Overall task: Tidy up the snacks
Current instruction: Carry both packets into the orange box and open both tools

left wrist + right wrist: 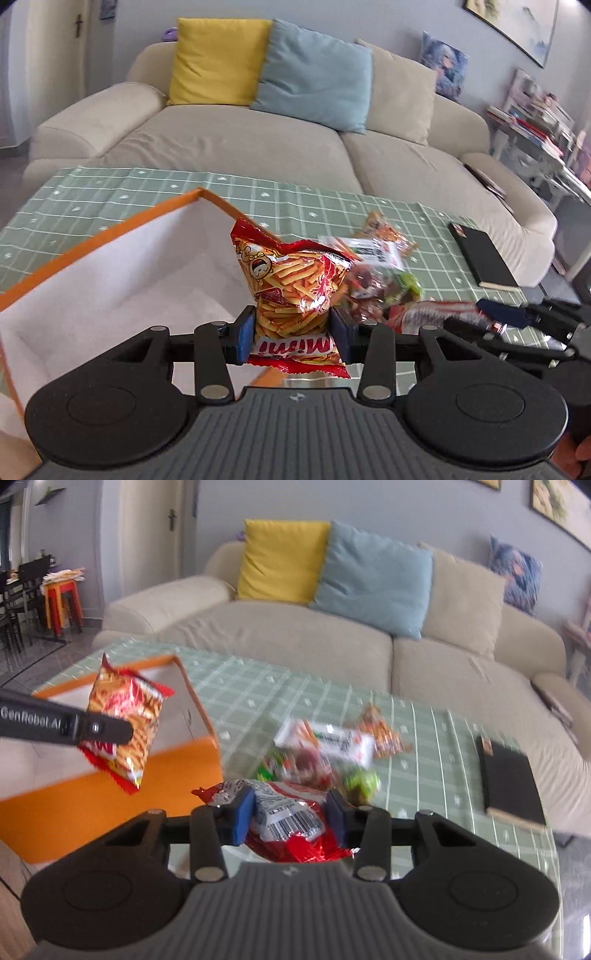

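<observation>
My left gripper is shut on a red and yellow bag of fries-shaped snacks, held upright above the near corner of an orange box with a white inside. In the right wrist view the same bag hangs off the table beside the box, with a left finger across it. My right gripper is shut on a shiny red snack bag with a white barcode panel, lifted over the table's near edge. That gripper and its bag show blurred at the right of the left wrist view.
Several loose snack packs lie in a pile mid-table on the green checked cloth. A black notebook lies near the table's right edge. A beige sofa with yellow and blue cushions runs behind the table.
</observation>
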`<state>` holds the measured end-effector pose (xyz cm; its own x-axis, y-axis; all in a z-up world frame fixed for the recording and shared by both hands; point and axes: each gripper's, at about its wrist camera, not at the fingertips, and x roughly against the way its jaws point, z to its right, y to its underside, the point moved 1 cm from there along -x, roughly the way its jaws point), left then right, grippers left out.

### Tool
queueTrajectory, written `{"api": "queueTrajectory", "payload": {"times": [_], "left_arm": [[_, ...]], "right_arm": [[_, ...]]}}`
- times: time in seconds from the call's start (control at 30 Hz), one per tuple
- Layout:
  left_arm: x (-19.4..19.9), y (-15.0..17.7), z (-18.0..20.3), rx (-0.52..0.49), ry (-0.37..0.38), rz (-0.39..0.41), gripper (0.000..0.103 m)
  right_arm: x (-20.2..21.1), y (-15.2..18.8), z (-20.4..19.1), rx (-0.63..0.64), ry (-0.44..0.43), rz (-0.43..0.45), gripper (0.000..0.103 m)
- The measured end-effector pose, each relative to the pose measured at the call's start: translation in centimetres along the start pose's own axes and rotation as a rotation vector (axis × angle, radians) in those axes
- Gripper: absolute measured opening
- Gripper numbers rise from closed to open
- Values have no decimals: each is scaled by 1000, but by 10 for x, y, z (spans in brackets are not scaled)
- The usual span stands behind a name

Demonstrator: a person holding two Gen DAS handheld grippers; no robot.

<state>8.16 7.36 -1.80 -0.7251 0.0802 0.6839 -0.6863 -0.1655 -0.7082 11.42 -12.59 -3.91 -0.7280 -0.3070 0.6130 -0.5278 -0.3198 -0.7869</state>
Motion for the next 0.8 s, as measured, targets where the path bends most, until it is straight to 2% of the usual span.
{"api": "queueTrajectory", "payload": {"times": [0.33,0.53,0.67,0.8], "left_arm": [[7,-8,-42,75,-89,22,48],[7,-18,-70,102,-148,-3,48],[-3,-21,-90,130,-156,-63,48],[-21,-22,-107,121,-174,-139,48]], "right_arm": [[2,-57,-27,110,-28,106,39],[-4,-95,-62,126,-140,145,39],[-25,-112,-95,132,-225,109,39],[-57,-118,-123,121,-261,23,39]]}}
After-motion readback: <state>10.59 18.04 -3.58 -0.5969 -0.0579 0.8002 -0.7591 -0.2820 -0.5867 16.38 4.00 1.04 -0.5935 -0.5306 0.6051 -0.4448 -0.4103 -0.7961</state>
